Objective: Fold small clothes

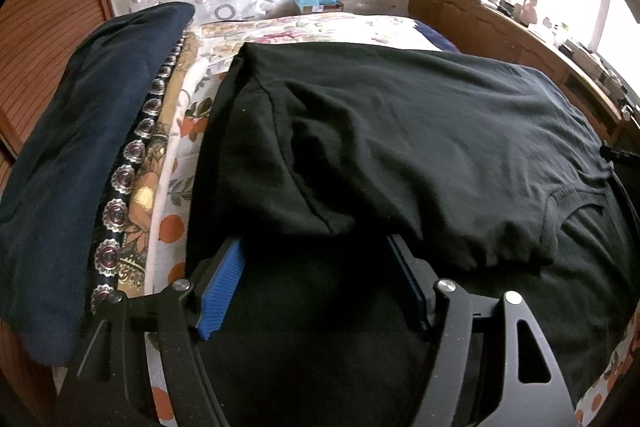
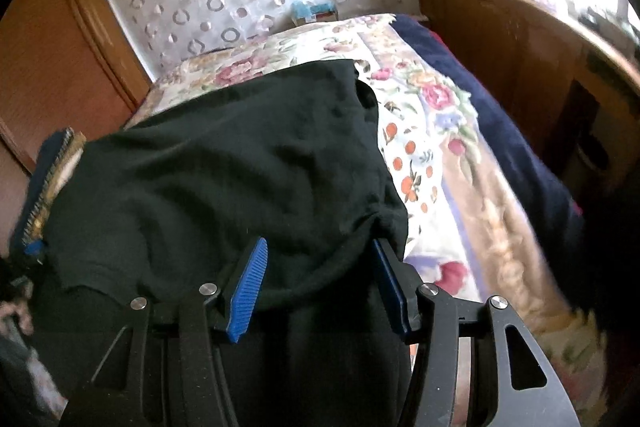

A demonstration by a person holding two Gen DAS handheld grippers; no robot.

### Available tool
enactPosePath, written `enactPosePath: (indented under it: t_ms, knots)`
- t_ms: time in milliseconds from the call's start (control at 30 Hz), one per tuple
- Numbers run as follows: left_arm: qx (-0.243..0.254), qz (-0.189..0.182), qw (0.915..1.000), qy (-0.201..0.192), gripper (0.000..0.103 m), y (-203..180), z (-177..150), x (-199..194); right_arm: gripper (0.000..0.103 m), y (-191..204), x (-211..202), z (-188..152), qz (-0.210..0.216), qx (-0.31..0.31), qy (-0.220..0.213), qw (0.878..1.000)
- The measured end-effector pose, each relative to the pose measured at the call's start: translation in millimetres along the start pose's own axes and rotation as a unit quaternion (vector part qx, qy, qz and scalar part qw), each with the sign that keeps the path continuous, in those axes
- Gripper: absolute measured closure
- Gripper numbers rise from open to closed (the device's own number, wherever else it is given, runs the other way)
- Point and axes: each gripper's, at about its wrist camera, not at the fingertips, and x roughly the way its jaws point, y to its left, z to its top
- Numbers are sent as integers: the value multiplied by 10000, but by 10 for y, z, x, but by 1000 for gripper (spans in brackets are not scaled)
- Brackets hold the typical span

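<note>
A black T-shirt (image 1: pixel 400 131) lies spread on the floral bed cover, its near part folded over itself; it also shows in the right wrist view (image 2: pixel 224 163). My left gripper (image 1: pixel 316 243) is open, its blue pads (image 1: pixel 222 291) wide apart, with the shirt's folded edge draped over the fingertips. My right gripper (image 2: pixel 320 247) is open too, its blue pads (image 2: pixel 246 291) apart, with the shirt's gathered near edge between and over the tips. Neither pair of jaws is closed on cloth.
A folded navy garment (image 1: pixel 84 163) lies on patterned cloths at the bed's left. The floral bed cover (image 2: pixel 432 131) and a dark blue blanket (image 2: pixel 500 131) lie right. A wooden cabinet (image 2: pixel 520 59) with clutter stands at right, a wooden door (image 2: pixel 48 67) at left.
</note>
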Motion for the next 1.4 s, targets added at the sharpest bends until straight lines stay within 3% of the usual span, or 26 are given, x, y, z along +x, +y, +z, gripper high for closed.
enactPosePath:
  t_ms: [400,600,700,800,867,933,1000,1100,1400]
  knots:
    - [-474,68,9988,-37,32,52,-26,-10,50,130,46,-133,-247,-359,-140,9990]
    - [-674,-244,9974,-55,33,58,103,38,50,130,26,-145,-189,-320,-154,9992]
    - [-745,-300,9967,-110,43,78,177,64,50,111,5,-137,-166,-302,-157,9993]
    - [-754,-298,9966,-165,68,101,206,80,52,96,0,-134,-175,-306,-159,9993]
    - [-791,-275,9964,-159,84,125,209,104,62,79,-11,-124,-256,-298,-163,9991]
    - [-788,-288,9963,-194,97,147,194,104,85,94,-18,-118,-288,-377,-150,9988]
    - [-729,-271,9966,-277,98,143,178,64,93,139,-23,-126,-291,-517,-160,9981]
    - [-400,-155,9966,-702,98,22,153,-183,97,179,-79,-126,-284,-714,-287,9966]
    - [-488,-281,9890,-1364,99,148,170,-711,98,159,-551,-81,67,-843,-874,9926]
